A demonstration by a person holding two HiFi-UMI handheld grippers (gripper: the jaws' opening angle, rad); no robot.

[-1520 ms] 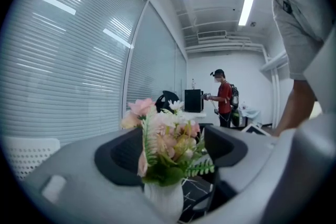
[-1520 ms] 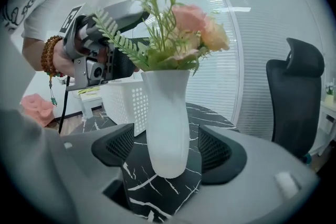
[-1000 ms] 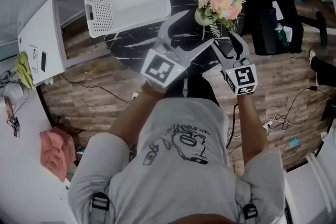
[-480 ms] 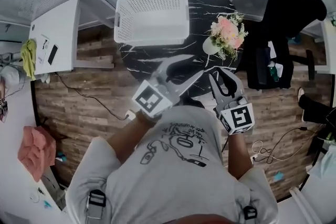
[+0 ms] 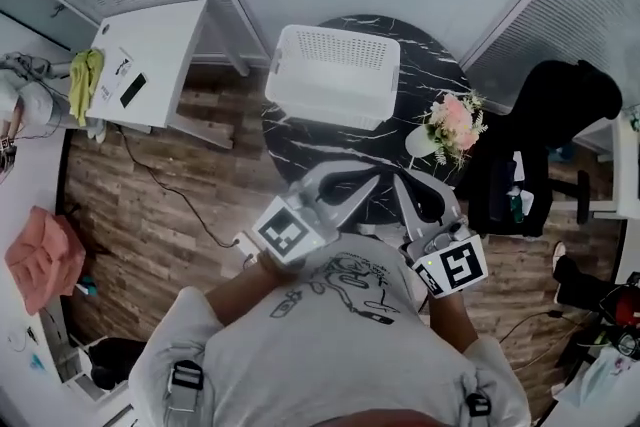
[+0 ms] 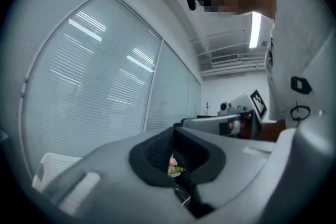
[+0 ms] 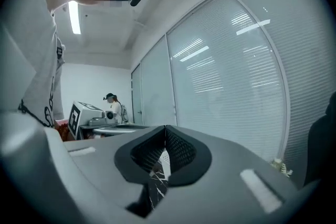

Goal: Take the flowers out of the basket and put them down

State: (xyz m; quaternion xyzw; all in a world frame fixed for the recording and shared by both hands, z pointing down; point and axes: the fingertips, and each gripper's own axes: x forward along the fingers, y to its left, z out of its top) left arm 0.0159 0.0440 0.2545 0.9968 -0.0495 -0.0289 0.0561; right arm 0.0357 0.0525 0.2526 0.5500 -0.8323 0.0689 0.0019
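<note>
The pink and white flowers (image 5: 455, 120) lie on the round black marble table (image 5: 420, 55), to the right of the white mesh basket (image 5: 330, 75), which holds nothing that I can see. Both grippers are held close to the person's chest, over the table's near edge and well short of the flowers. My left gripper (image 5: 372, 180) is shut with nothing in it, and so is my right gripper (image 5: 397, 183). In the left gripper view, a scrap of the flowers (image 6: 174, 166) shows through the closed jaws. The right gripper view shows only marble (image 7: 157, 178) past its closed jaws.
A white side table (image 5: 145, 65) stands to the left on the wood floor. A black chair with dark clothing (image 5: 540, 135) is at the table's right. Glass walls with blinds run behind the table. A cable trails on the floor at lower left.
Both grippers have drawn back from the flowers toward the person's body and their jaws have closed. The head view has pulled back; the flowers stay on the table beside the basket.
</note>
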